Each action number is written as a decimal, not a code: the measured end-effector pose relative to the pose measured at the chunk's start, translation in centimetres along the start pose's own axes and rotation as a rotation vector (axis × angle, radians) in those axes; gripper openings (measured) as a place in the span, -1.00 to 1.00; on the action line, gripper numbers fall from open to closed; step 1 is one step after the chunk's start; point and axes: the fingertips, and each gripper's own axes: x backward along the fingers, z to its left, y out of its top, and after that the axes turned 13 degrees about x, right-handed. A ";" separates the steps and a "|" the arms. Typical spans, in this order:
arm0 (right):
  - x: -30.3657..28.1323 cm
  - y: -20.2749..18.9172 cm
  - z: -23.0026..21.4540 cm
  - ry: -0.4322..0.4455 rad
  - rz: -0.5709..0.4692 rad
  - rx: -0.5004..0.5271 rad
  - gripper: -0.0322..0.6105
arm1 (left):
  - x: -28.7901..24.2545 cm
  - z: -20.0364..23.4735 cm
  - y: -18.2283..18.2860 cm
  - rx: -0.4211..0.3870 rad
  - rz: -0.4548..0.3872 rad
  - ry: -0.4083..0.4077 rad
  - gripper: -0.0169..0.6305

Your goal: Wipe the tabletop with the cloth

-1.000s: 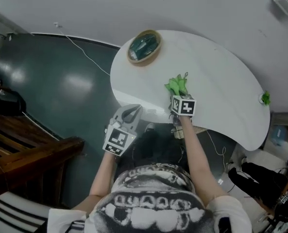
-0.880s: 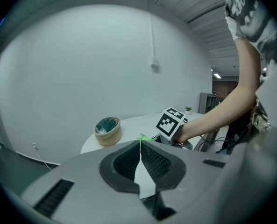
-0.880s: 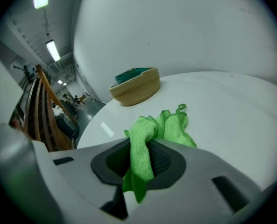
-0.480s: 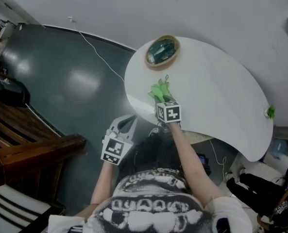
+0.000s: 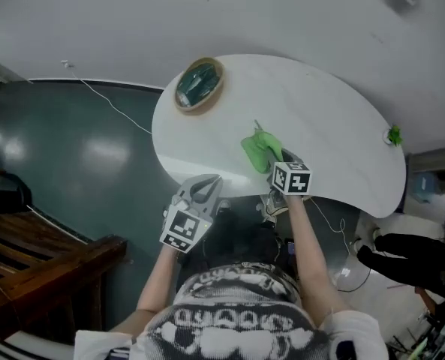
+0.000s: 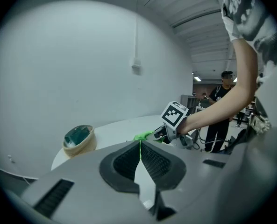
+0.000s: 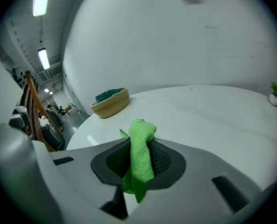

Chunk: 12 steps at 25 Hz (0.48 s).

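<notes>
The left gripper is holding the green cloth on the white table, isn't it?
No, it is the right gripper that is holding the green cloth on the white table; the right gripper view shows it pinched in the fingers. The left gripper is shut and empty.

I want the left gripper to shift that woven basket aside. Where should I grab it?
Take the woven basket by its near rim, from above, one jaw inside and one outside: it looks too wide to span, and its wall stands thin and upright. The left hand-held gripper, now shut, must open first.
</notes>
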 end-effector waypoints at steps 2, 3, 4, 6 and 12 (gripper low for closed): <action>2.7 -1.4 -4.5 -0.076 -0.004 -0.037 -0.70 | -2.0 -2.2 0.7 -0.012 -0.002 -0.051 -0.92; 4.2 -2.1 -6.8 -0.115 -0.005 -0.054 -0.70 | -3.0 -3.4 1.0 -0.014 -0.004 -0.076 -0.92; 5.8 -3.0 -9.0 -0.152 -0.006 -0.071 -0.70 | -4.1 -4.7 1.3 -0.015 -0.005 -0.102 -0.92; 9.0 -4.8 -13.4 -0.220 -0.008 -0.104 -0.70 | -6.2 -7.4 1.9 -0.025 -0.005 -0.152 -0.92; 19.5 -11.6 -25.4 -0.381 0.010 -0.175 -0.70 | -11.8 -16.2 3.6 -0.080 -0.008 -0.232 -0.92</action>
